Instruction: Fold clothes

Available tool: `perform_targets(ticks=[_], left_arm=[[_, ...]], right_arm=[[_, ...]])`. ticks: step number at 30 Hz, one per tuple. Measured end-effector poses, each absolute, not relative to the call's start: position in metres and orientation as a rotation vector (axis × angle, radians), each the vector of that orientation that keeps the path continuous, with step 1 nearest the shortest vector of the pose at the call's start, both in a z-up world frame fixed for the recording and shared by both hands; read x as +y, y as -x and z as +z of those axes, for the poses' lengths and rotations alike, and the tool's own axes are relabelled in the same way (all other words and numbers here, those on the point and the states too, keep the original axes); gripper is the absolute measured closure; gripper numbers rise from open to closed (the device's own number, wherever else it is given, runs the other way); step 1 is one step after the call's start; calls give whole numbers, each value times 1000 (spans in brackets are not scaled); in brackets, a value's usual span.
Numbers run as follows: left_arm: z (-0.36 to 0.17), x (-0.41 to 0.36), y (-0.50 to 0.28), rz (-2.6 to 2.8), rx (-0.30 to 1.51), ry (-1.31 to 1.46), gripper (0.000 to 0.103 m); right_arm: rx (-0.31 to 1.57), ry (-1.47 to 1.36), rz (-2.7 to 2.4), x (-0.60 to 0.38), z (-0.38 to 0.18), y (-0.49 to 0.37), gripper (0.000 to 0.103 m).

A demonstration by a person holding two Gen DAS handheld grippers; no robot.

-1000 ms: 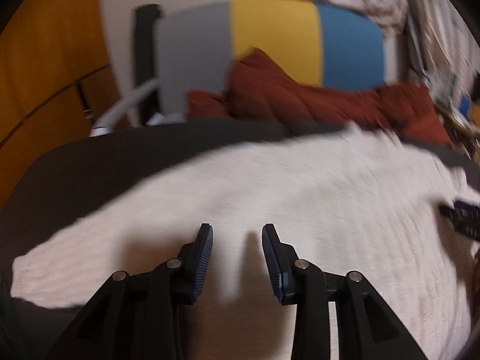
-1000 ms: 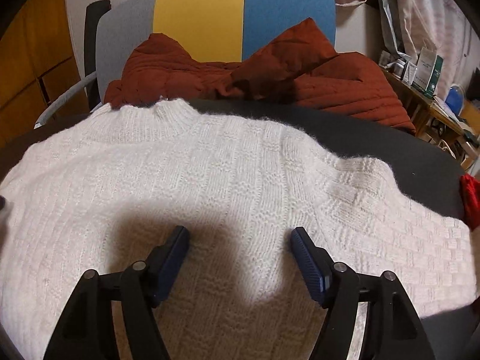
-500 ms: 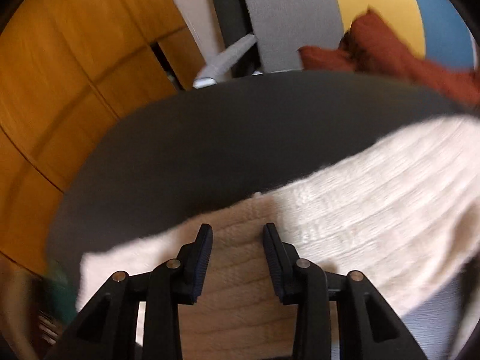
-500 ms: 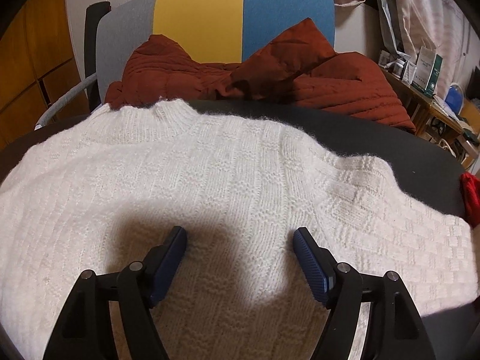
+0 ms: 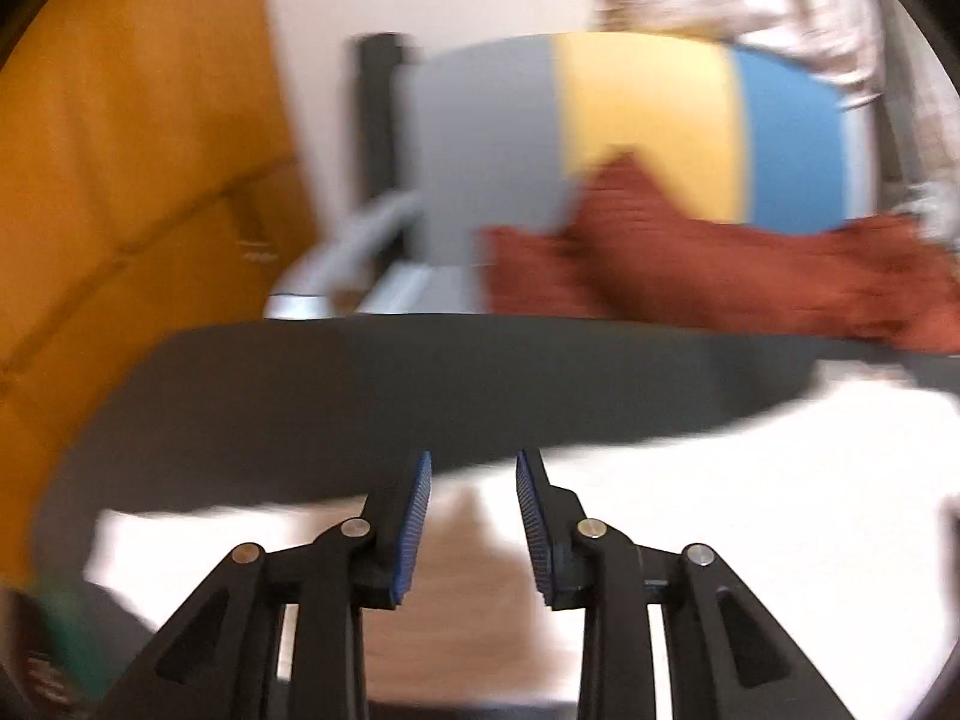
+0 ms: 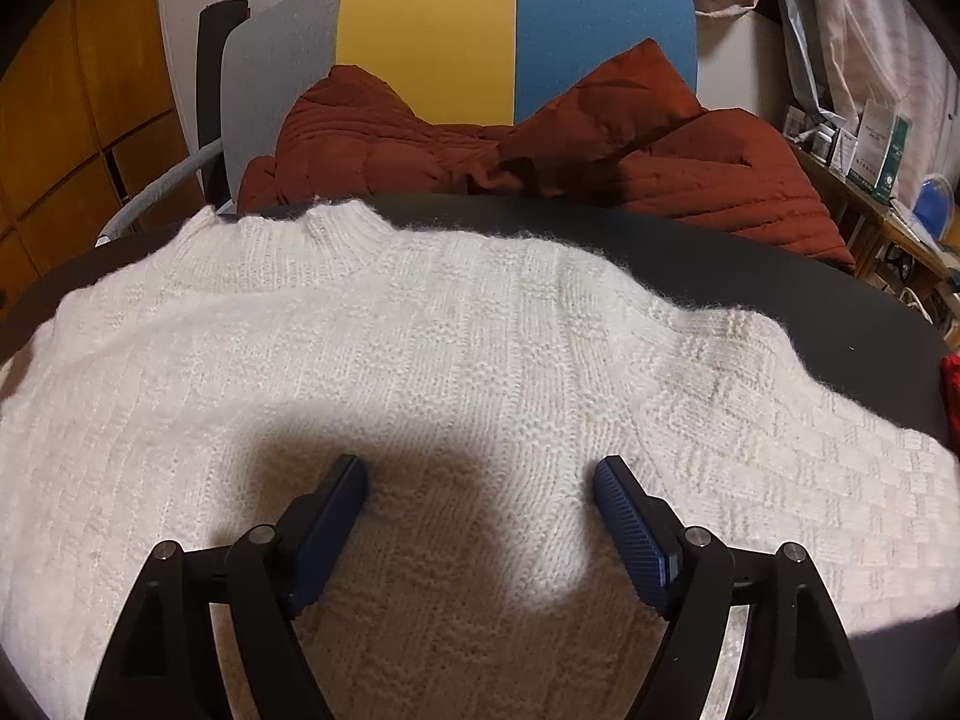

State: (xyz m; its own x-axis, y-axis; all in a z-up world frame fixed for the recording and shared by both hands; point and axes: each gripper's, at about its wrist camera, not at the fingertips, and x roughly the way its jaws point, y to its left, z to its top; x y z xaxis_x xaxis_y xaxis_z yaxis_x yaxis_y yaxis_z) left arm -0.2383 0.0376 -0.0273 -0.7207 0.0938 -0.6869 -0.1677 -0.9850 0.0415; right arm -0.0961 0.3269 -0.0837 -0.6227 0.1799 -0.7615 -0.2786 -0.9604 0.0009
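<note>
Left wrist view motion-blurred, white sweater [image 5: 690, 510] edge smeared, sweater hem cut off below in right wrist view

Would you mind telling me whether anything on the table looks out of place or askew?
Nothing stands out. The white sweater lies spread flat on the dark table, collar toward the chair. The rust quilt heaped on the chair is off the table.

1. Your left wrist view is motion-smeared; chair [image 5: 636, 132] edges streak.
2. Right wrist view is sharp; warm light from above casts gripper shadow on sweater [image 6: 480, 360].
3. Fisheye corners go black.
</note>
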Motion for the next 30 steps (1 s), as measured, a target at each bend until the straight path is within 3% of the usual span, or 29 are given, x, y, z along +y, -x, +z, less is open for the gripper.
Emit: perform_targets(ticks=[4, 8, 10, 14, 19, 23, 26, 28, 30], left_arm=[[-62, 79, 230, 2643, 76, 1200, 72], [-87, 71, 228, 2604, -42, 1218, 72], [-88, 68, 228, 2594, -82, 1208, 72], [-90, 72, 218, 2600, -105, 1181, 72], [-95, 67, 207, 2623, -78, 1159, 72], [-96, 64, 211, 2627, -85, 1151, 72], [-95, 63, 211, 2626, -92, 1149, 72], [-95, 63, 212, 2623, -98, 1149, 72], [-95, 63, 213, 2622, -102, 1149, 72]], right_arm=[[172, 1243, 2621, 324, -72, 100, 26], [190, 1201, 2785, 298, -34, 127, 31], [178, 1208, 2866, 279, -18, 152, 35], [170, 1346, 2907, 235, -5, 232, 57], [168, 1467, 2692, 229, -17, 305, 56], [294, 1591, 2611, 246, -31, 314, 46], [396, 1700, 2586, 253, -43, 311, 45], [438, 1725, 2612, 254, -45, 303, 60], [480, 1750, 2637, 255, -48, 296, 90]])
